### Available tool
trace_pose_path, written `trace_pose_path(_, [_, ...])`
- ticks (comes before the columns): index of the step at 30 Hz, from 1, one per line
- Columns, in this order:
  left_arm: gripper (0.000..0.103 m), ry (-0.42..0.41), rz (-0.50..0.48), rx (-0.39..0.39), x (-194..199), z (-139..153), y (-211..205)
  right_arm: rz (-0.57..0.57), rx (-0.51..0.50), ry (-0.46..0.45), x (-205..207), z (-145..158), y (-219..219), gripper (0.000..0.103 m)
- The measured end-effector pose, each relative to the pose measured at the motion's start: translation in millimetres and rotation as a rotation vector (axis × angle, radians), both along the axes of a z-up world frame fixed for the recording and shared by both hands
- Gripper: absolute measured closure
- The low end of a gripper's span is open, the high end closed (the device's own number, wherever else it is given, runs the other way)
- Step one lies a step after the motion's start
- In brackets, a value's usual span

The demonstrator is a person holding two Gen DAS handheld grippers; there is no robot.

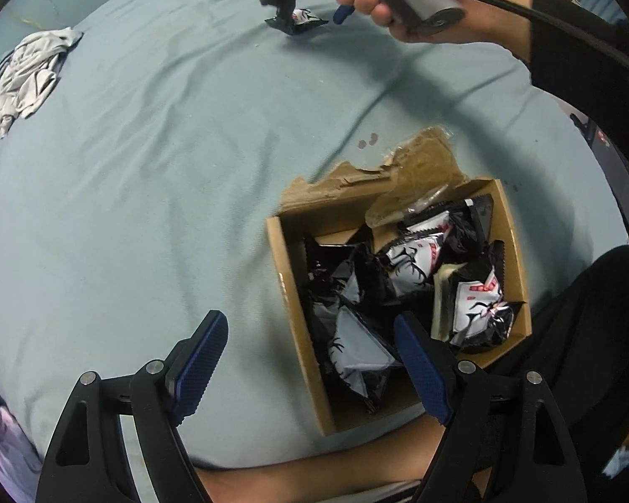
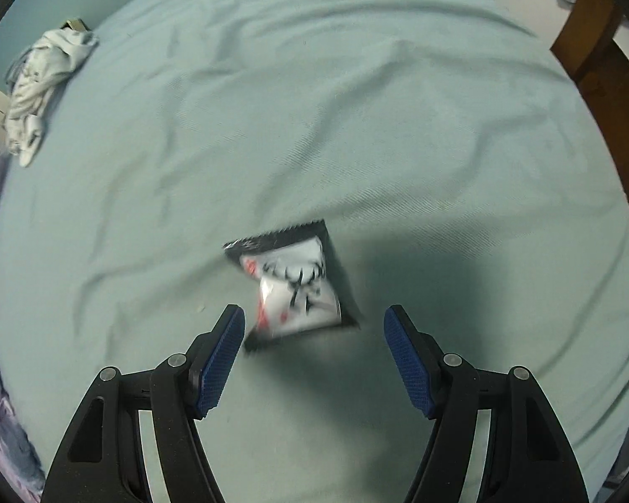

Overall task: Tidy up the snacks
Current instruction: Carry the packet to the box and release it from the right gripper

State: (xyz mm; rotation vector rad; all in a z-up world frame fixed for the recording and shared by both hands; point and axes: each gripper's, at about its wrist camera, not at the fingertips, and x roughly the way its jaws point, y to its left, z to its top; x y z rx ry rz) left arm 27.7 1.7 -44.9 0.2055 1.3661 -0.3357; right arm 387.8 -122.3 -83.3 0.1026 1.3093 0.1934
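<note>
A: Look at the right tool (image 2: 314, 348), jaws spread wide, gripping nothing, poised just over a lone snack packet (image 2: 295, 287) lying on the bed (image 2: 314, 105).

B: Is that packet touching the pads?

A: It sits between them, closer to the left pad, but the shot is blurred, so contact I cannot call. From the left wrist view, the same packet sits far across the sheet, right under that tool's tips.

B: And the left tool (image 1: 310, 360)?

A: Wide open too, empty, hanging above the near edge of the cardboard box (image 1: 289, 293). One finger is over bare sheet, the other over the box's contents.

B: What's inside?

A: A heap of black-and-white packets (image 1: 402, 268), jumbled, no neat rows that I can see. A torn flap folds back at the far side.

B: So where do we stand?

A: My read: most snacks are in the box, one stray is out on the bed. Whether it's coming in or being laid out, I can't say. A crumpled grey cloth (image 1: 25, 79) lies well apart, not part of the job.
</note>
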Motion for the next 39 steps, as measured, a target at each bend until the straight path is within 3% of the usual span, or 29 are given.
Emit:
trace_pose_path(3, [0.02, 0.002, -0.003, -0.003, 2, -1, 0, -0.004, -0.025, -0.036, 1, -9, 4, 0.044])
trace_pose_path(4, [0.02, 0.001, -0.005, 0.001, 3, -2, 0, -0.001, -0.036, -0.039, -1, -12, 4, 0.061])
trace_pose_path(8, [0.02, -0.009, -0.022, 0.0, 2, -2, -2, 0.001, -0.015, -0.1, -24, -6, -2, 0.069])
trace_pose_path(13, [0.02, -0.062, -0.03, 0.002, -4, 9, -3, 0.052, 0.081, -0.135, -93, 20, -25, 0.069])
trace_pose_path(19, [0.02, -0.119, -0.011, -0.004, -11, 22, 0, 0.188, 0.138, -0.134, -214, 53, -43, 0.069])
trace_pose_path(24, [0.02, -0.159, -0.023, 0.028, -17, 22, -3, 0.218, 0.147, -0.07, -286, 34, -37, 0.069])
trace_pose_path(30, [0.02, -0.167, -0.005, 0.058, -22, 21, -2, 0.198, 0.168, -0.038, -305, 11, -22, 0.068])
trace_pose_path(33, [0.02, -0.176, 0.007, 0.054, -22, 22, 0, 0.168, 0.201, -0.084, -308, 27, -24, 0.067])
trace_pose_path(37, [0.02, -0.19, 0.018, 0.037, -23, 26, 2, 0.167, 0.124, -0.182, -322, 40, -26, 0.056])
trace_pose_path(39, [0.02, -0.211, 0.018, 0.056, -27, 28, 1, 0.192, 0.1, -0.194, -336, 45, -29, 0.055])
